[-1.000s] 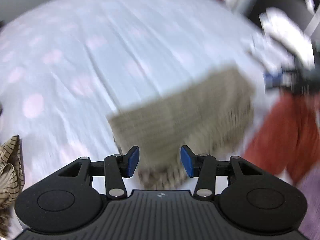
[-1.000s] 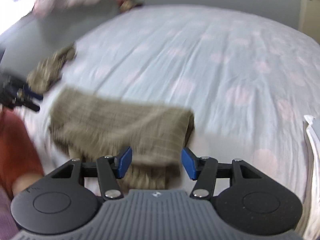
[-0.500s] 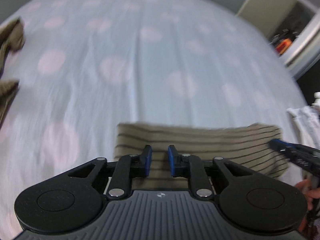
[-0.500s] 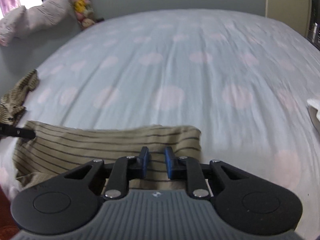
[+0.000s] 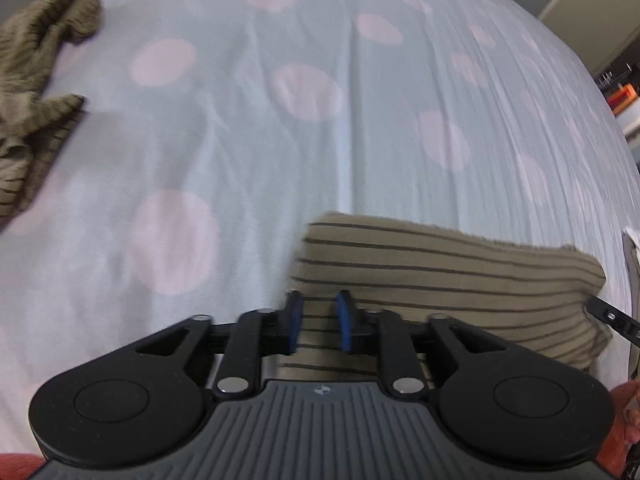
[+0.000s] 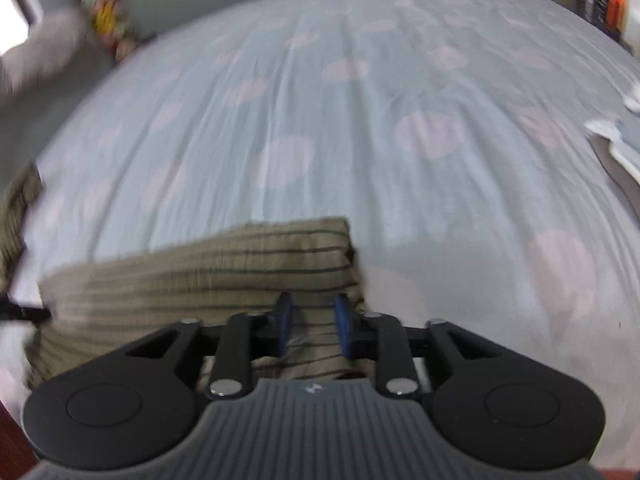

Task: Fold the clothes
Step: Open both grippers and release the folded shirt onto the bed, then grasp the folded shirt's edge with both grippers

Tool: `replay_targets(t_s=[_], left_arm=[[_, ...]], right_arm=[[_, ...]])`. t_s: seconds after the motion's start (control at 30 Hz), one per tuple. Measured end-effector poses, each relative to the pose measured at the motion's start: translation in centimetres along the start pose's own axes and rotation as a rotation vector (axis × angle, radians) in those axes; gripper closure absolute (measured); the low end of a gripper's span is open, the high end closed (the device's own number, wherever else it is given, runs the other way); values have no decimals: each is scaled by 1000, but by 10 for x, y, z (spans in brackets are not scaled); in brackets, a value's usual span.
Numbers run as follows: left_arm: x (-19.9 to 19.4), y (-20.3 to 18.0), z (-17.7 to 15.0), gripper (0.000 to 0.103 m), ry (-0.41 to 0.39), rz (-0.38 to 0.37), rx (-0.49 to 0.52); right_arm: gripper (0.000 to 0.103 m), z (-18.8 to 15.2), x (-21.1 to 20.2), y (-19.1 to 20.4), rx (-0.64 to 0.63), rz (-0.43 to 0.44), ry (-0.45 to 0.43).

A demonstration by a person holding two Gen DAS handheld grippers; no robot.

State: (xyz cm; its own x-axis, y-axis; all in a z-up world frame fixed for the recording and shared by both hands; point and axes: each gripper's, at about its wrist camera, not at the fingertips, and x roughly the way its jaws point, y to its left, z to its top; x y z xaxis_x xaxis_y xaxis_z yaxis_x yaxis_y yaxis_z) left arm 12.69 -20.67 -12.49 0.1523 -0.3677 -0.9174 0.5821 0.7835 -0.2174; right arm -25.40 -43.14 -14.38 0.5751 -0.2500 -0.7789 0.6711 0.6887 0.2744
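A folded olive garment with dark stripes [image 5: 448,276] lies on the pale blue bed sheet [image 5: 280,140] near its front edge. My left gripper [image 5: 319,320] is shut on the garment's left end, with fabric between the blue pads. In the right wrist view the same garment [image 6: 208,276] stretches to the left, and my right gripper [image 6: 312,322] is shut on its right end. The tip of the right gripper [image 5: 612,316] shows at the right of the left wrist view.
A crumpled striped olive garment [image 5: 36,80] lies at the far left of the bed. White and grey clothes [image 6: 616,144] lie at the right edge. A cabinet [image 5: 592,12] stands beyond the bed. Soft toys [image 6: 104,12] sit by the wall.
Both grippers were open around the garment a second ago and have closed on its two ends. The garment has shifted slightly toward the right in the left wrist view.
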Motion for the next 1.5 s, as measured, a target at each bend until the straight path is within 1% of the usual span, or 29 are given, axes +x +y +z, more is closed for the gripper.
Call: replay_targets(t_s=[0.07,0.13,0.23,0.27,0.37,0.47,0.57,0.67,0.73,0.77,0.8,0.83,0.87,0.9,1.0,1.1,1.17,1.33,1.5], left_arm=[[-7,6,1,47,-21,-4,-24],[-11,12,3,47,-29,-22,-47],[4,9,4,47,24,-15,-58],[11,7,4,47,44,-10,-54],[30,1,4,47,102,6,-42],[39,-3,2,47,115,18,-43],[44,-7,-1,45,115,27,-39],[46,-10,-3,45,108,31,-33],[47,-12,-4,47,102,30,-29],[48,-13,-5,49,99,28,-28],[48,-15,-5,53,95,25,-22],[48,-16,-6,56,91,17,-14],[48,-17,-7,64,87,8,-5],[48,-19,-8,68,83,1,7],[44,-22,-10,78,61,-16,27],[34,-21,-11,89,14,-47,21],[25,-21,-8,92,-24,-75,19],[4,-28,8,94,-109,-121,62],[-4,-42,39,94,-199,-165,97]], right_arm=[[43,2,-4,-10,69,22,-13],[43,3,-1,-20,132,46,9],[40,4,12,-29,199,55,78],[36,5,18,-31,220,65,112],[35,4,31,-34,258,89,180],[35,3,39,-31,254,100,215],[34,3,45,-27,228,101,229],[37,4,49,-19,187,116,237],[44,3,50,-13,159,126,238],[52,2,50,-11,151,136,234],[60,2,50,-10,147,150,231],[62,2,50,-9,145,154,230],[66,2,49,-8,141,157,226],[73,1,49,-7,137,161,222],[82,2,43,-4,127,182,188],[86,2,33,-3,118,209,131],[87,3,24,-2,107,230,87],[88,15,10,-1,104,254,4],[88,35,2,-9,103,257,-57]])
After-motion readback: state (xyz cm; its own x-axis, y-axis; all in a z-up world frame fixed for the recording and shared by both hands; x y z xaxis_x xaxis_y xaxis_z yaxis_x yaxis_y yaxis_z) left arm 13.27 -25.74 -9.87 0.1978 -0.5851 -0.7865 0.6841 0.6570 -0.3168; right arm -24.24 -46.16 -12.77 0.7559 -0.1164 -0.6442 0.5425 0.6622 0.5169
